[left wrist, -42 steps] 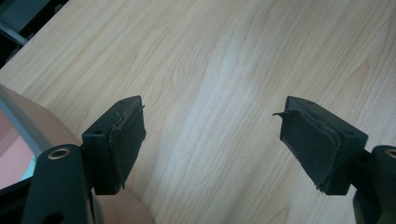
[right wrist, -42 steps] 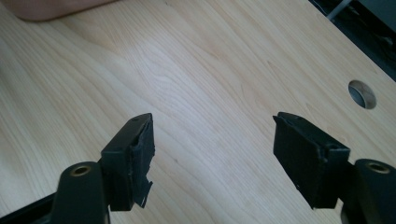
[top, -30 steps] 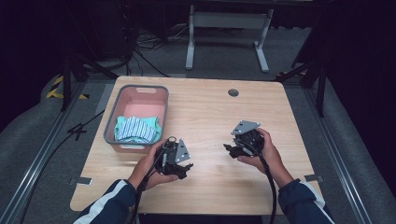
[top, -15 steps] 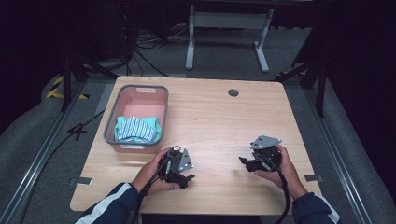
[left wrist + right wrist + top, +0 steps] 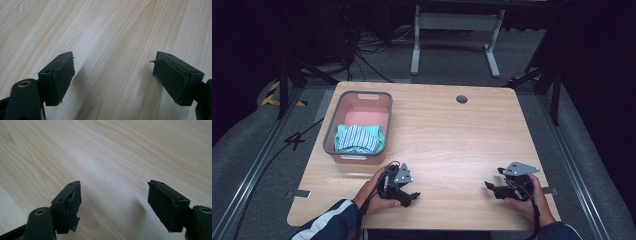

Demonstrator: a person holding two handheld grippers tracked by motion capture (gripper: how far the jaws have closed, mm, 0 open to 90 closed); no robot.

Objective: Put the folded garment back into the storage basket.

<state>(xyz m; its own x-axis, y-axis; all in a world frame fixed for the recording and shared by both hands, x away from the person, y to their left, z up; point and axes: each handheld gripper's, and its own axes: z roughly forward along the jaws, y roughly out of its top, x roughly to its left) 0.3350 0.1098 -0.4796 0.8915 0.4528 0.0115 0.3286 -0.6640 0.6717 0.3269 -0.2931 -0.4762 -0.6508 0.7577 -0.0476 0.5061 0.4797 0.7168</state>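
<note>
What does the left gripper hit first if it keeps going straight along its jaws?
Probably the other gripper. The left gripper, open and empty, points right across the bare light wooden table, roughly toward the right gripper; nothing lies between them. Its own view shows bare wood ahead; exact line and height are unclear.

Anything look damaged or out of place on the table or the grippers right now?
Yes: the jaw pads look worn. On the left gripper a pad edge is frayed and peeling; on the right gripper one pad is torn at its lower corner. The basket and striped cloth look tidy.

Dark lab: floor rails (image 5: 247, 180), cables (image 5: 362, 42), wooden table (image 5: 452, 135)
</note>
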